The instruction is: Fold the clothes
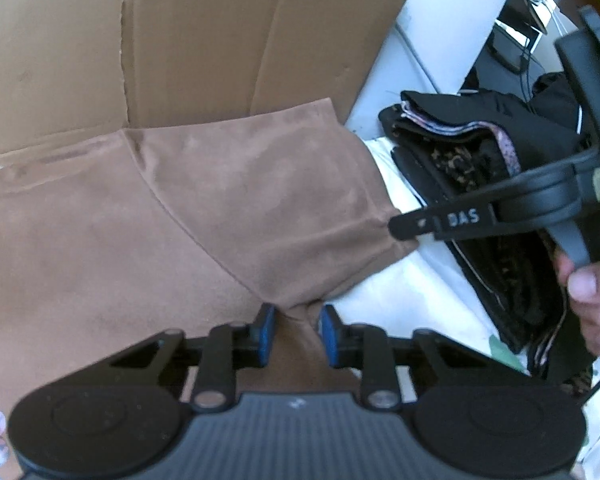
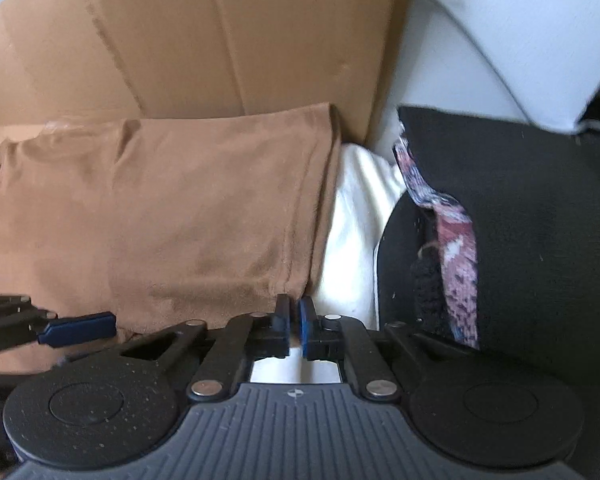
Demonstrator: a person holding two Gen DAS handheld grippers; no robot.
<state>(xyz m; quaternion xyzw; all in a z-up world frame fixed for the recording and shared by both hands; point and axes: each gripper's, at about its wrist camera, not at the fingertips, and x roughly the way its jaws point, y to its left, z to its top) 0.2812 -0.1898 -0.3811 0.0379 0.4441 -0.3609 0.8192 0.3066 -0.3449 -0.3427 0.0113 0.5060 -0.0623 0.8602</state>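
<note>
A tan-brown garment (image 1: 204,216) lies spread over a flattened cardboard sheet (image 1: 180,40), with one part folded over. My left gripper (image 1: 296,330) has its blue pads (image 1: 265,334) closed on a bunched fold of the garment at its near edge. My right gripper (image 1: 396,228) reaches in from the right and pinches the garment's right corner. In the right wrist view the right gripper (image 2: 294,316) is nearly closed at the garment's (image 2: 180,208) near right corner, and the left gripper's blue fingertip (image 2: 80,330) shows at lower left.
A stack of folded dark clothes (image 1: 472,184) with a pink patterned strip (image 2: 448,232) sits to the right on white bedding (image 2: 352,240). The cardboard (image 2: 220,40) stands up behind. Furniture and cables (image 1: 520,32) are at far right.
</note>
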